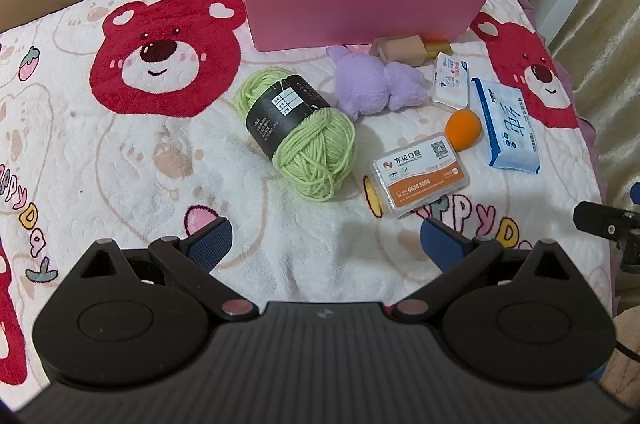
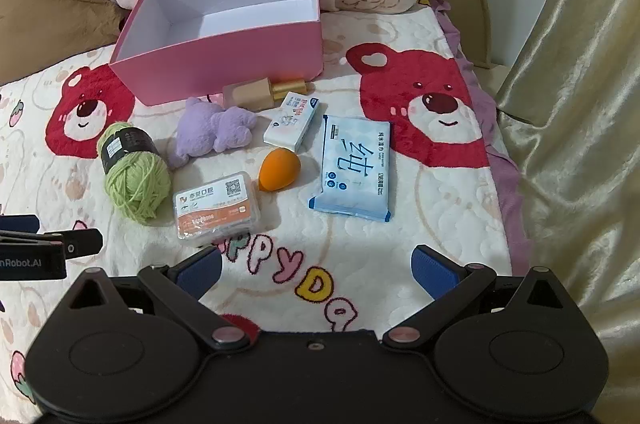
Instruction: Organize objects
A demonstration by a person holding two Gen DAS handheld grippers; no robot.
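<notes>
On a white quilted bedspread [image 2: 420, 232] printed with red bears, 7 small items are lying loose in front of an open pink cardboard box [image 2: 224, 64] with a white interior. A ball of light-green yarn [image 1: 304, 140] wrapped in a black paper band is resting nearest the left gripper [image 1: 324, 244], whose blue-padded jaws are spreading wide with nothing between them. Just beyond the yarn, a lilac plush toy [image 1: 376, 84] is sprawling beside a beige glass bottle with a gold cap [image 2: 260, 92], which is lying on its side against the box wall. A small white-and-blue carton [image 2: 292, 122], an orange teardrop makeup sponge [image 2: 278, 170], a clear plastic case with an orange-and-white label [image 2: 216, 206] and a blue-and-white wet-wipe packet [image 2: 354, 168] are clustering to the right. The right gripper [image 2: 316, 272] is hovering over the bedspread, likewise gaping and holding nothing.
</notes>
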